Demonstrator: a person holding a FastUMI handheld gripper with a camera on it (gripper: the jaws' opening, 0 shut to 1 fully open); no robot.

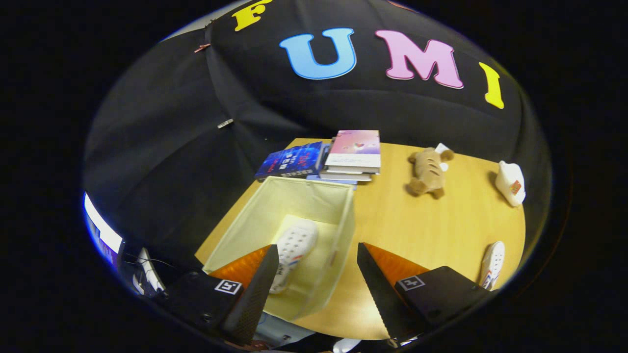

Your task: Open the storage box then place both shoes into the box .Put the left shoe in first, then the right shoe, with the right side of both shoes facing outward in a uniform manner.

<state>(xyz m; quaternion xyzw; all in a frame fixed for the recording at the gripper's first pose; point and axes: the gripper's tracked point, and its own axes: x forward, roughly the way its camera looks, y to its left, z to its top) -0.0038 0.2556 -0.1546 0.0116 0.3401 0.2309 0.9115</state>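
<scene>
Gripper view, read from left to right. At far left, past the table's edge, a lit screen (102, 229) and some pale equipment with cables (147, 274) sit low against the dark booth wall. The wooden table (431, 225) begins just right of these; its near-left corner is taken up by the open storage box (343, 230), a cream fabric bin with upright walls and no lid over its mouth. One white shoe (294, 247) lies inside on the box floor, sole turned up toward the camera, running from the middle of the box toward its near wall. The gripper (318, 279) hangs above the box's near-right part with its fingers spread wide and nothing between them: the left finger overlaps the shoe's near end in the view, and the right finger stands over bare table just outside the right wall of the box. Beyond the box, touching or nearly touching its far wall, a blue book (290, 161) lies beside a short stack of books (353, 156). Right of the box the tabletop is open wood. A brown plush toy (428, 171) lies toward the far edge, a small white object (510, 182) farther right. The second white shoe (492, 264) lies at the table's near-right edge, well apart from the box.
</scene>
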